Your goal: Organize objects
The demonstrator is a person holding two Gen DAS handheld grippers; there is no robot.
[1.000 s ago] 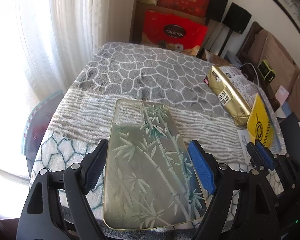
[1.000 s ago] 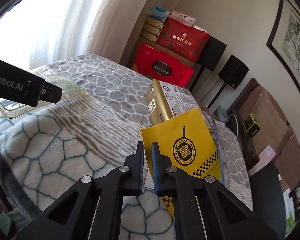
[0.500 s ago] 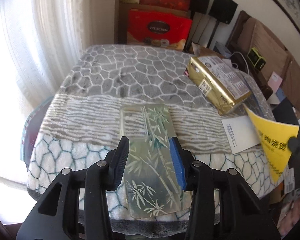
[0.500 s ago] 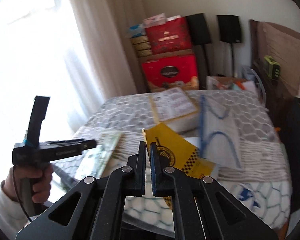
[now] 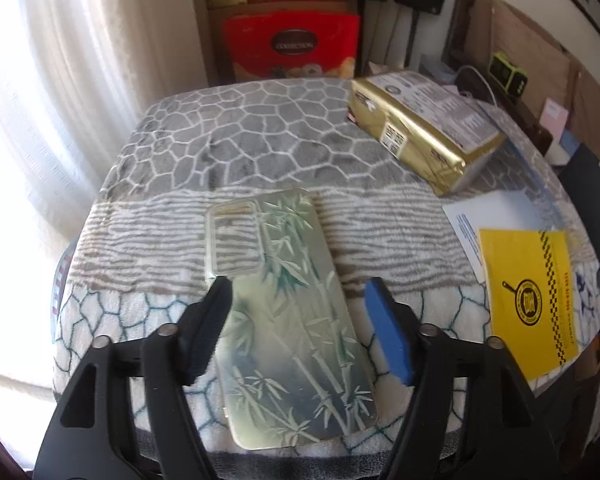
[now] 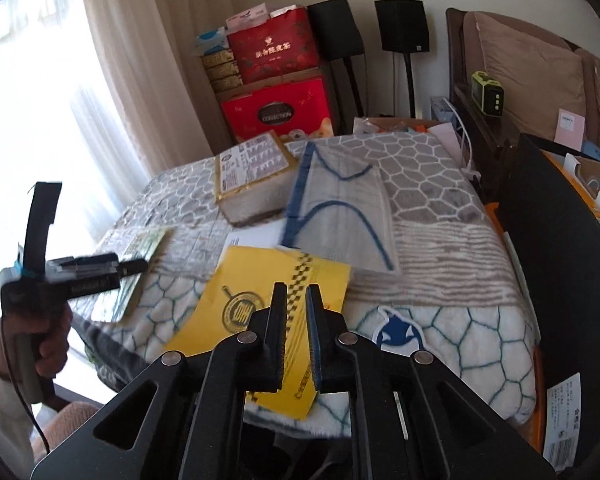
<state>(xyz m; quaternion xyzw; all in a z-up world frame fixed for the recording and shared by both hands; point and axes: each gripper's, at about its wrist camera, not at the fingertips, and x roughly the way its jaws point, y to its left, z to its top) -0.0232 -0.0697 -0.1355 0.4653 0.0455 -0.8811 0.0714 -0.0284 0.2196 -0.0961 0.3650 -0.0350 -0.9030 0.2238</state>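
A clear phone case (image 5: 292,304) printed with green bamboo lies flat on the patterned blanket (image 5: 240,140). My left gripper (image 5: 296,286) hovers over its near half; the jaws are opening and neither pad presses on the case. In the right wrist view a hand (image 6: 48,336) holds that left gripper (image 6: 100,270) above the phone case (image 6: 148,242). A yellow booklet (image 6: 240,292) lies flat at the blanket's near edge, and the yellow booklet (image 5: 528,292) also shows at the right of the left wrist view. My right gripper (image 6: 296,290) is just above it, its jaws opening to a narrow gap and gripping nothing.
A gold foil package (image 5: 420,132) lies at the back right of the blanket. A white sheet with blue lines (image 6: 340,208) and a white paper (image 5: 488,212) lie near the booklet. Red gift boxes (image 5: 292,44) stand behind the table. A dark chair back (image 6: 560,240) borders the right side.
The yellow booklet went from upright between the right fingers to flat on the blanket, and those fingers parted slightly. The left jaws narrowed over the phone case, then widened again.
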